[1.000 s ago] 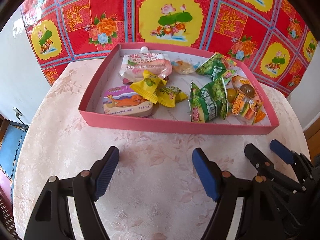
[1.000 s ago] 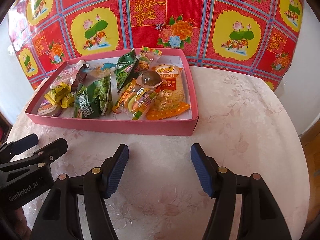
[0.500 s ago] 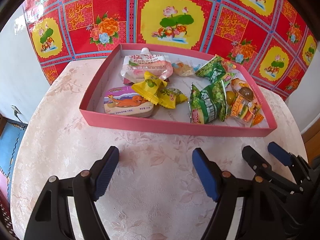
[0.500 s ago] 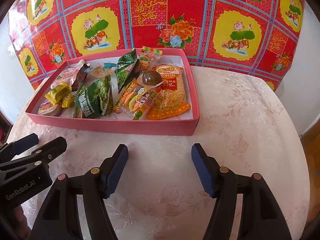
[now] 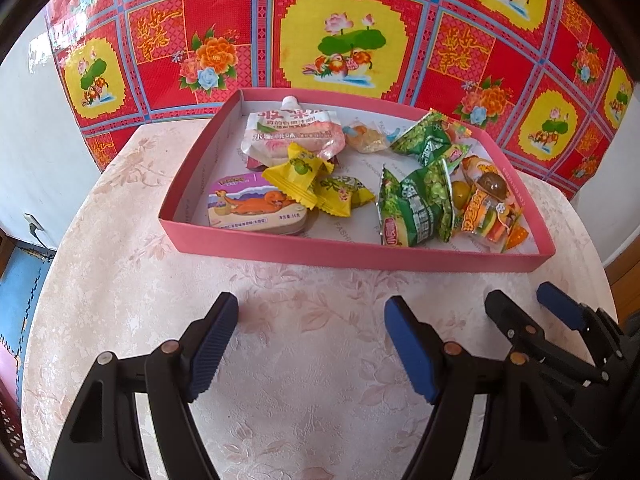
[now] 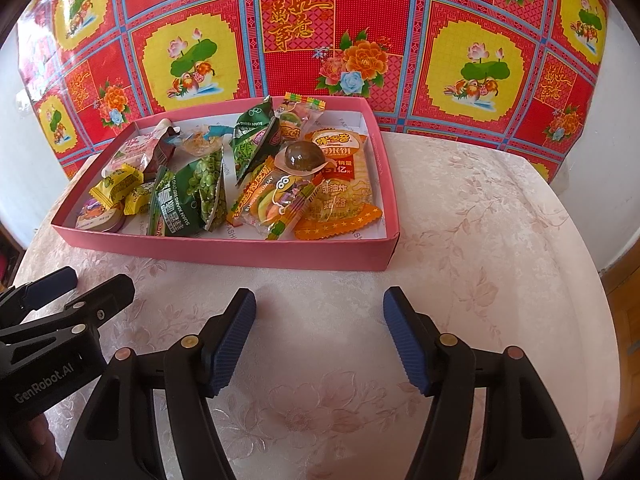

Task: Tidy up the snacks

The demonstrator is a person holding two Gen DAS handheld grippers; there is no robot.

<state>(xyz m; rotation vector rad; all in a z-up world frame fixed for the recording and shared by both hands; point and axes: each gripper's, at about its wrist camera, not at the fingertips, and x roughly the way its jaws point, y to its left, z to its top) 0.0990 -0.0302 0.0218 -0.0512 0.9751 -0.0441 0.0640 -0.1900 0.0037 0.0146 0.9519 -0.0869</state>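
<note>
Blue-padded and spread apart, your left gripper [image 5: 310, 340] hangs over bare tablecloth with nothing between its fingers. Your right gripper [image 6: 320, 336] is the same: jaws apart, empty, tilted down at the cloth. The two sit side by side near the front edge of the round table [image 6: 500, 240], which is covered in pale pink cloth with a woven flower pattern.

Just past both sets of fingertips lies the shallow pink box [image 5: 360, 249], its near wall facing you. All the snacks are inside it. From your left view, a small round-cornered tub with an orange creature on the lid [image 5: 256, 206] sits in the near left corner, yellow candy wrappers [image 5: 298, 174] beside it, a white spouted pouch [image 5: 294, 134] behind. Green pea packets [image 6: 192, 196] fill the middle. Toward the right end lie a burger gummy pack [image 6: 276, 200] and an orange rice cracker pack [image 6: 344, 184], with a dark sealed egg [image 6: 300, 156] resting on top.

Behind the table hangs a red and yellow floral sheet [image 6: 320, 40].
</note>
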